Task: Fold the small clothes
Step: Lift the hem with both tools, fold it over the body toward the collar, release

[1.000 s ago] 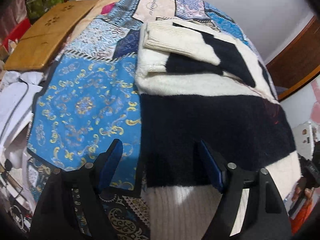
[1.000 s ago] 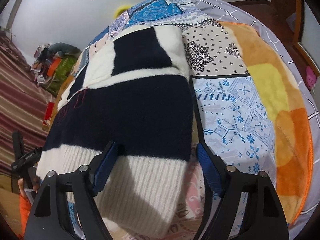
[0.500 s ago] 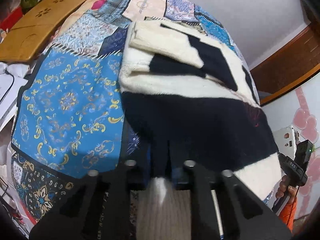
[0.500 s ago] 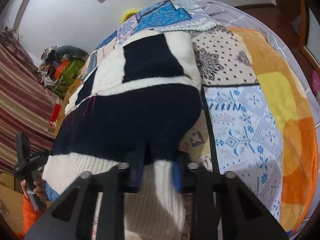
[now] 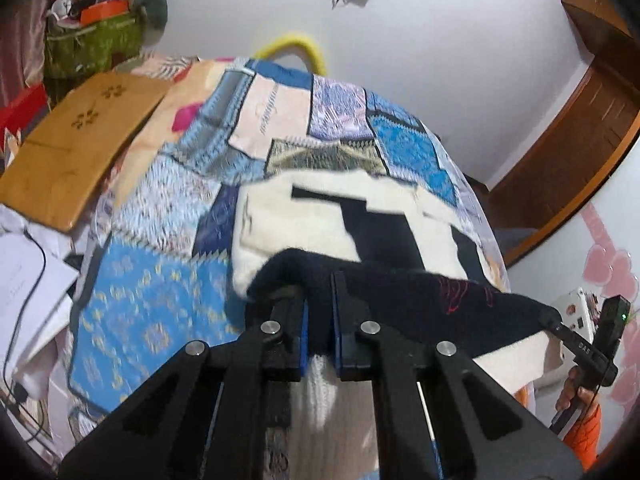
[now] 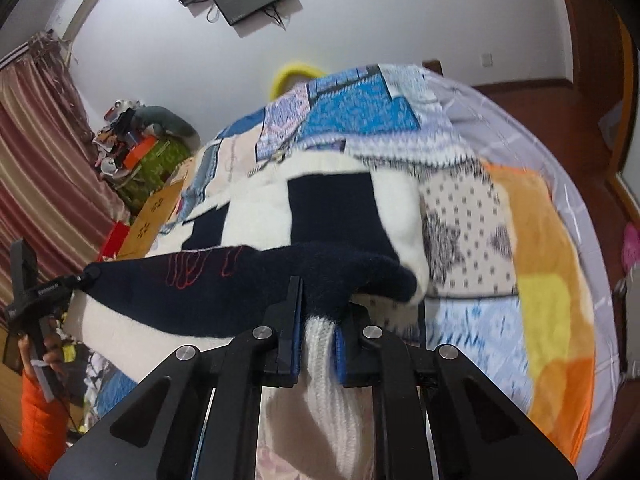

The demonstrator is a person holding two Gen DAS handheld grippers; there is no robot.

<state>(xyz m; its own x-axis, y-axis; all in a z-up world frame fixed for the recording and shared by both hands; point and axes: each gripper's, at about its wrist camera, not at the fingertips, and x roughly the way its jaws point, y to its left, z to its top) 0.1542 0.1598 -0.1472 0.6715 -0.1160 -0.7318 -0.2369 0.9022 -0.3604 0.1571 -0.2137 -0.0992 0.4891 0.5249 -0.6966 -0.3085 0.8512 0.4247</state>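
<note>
A black and white fuzzy sweater (image 5: 360, 224) lies on a patchwork bedspread (image 5: 168, 272). My left gripper (image 5: 318, 312) is shut on the sweater's near ribbed hem at its left corner and holds it lifted off the bed. My right gripper (image 6: 318, 312) is shut on the same hem at the right corner of the sweater (image 6: 332, 208), also lifted. The hem stretches between the two grippers; the far half of the sweater rests flat on the bed. The right gripper shows at the right edge of the left wrist view (image 5: 560, 326), and the left gripper at the left edge of the right wrist view (image 6: 86, 276).
A wooden board (image 5: 76, 136) lies on the bed's left side beside white papers (image 5: 24, 276). An orange and yellow blanket (image 6: 548, 280) covers the bed's right side. A green bag with clutter (image 5: 88, 40) stands by the far wall. A wooden door (image 5: 580, 132) is at the right.
Both grippers, open a second ago, closed on the near hem and have lifted it up and away from the bedspread. The near part of the sweater now hangs raised between them.
</note>
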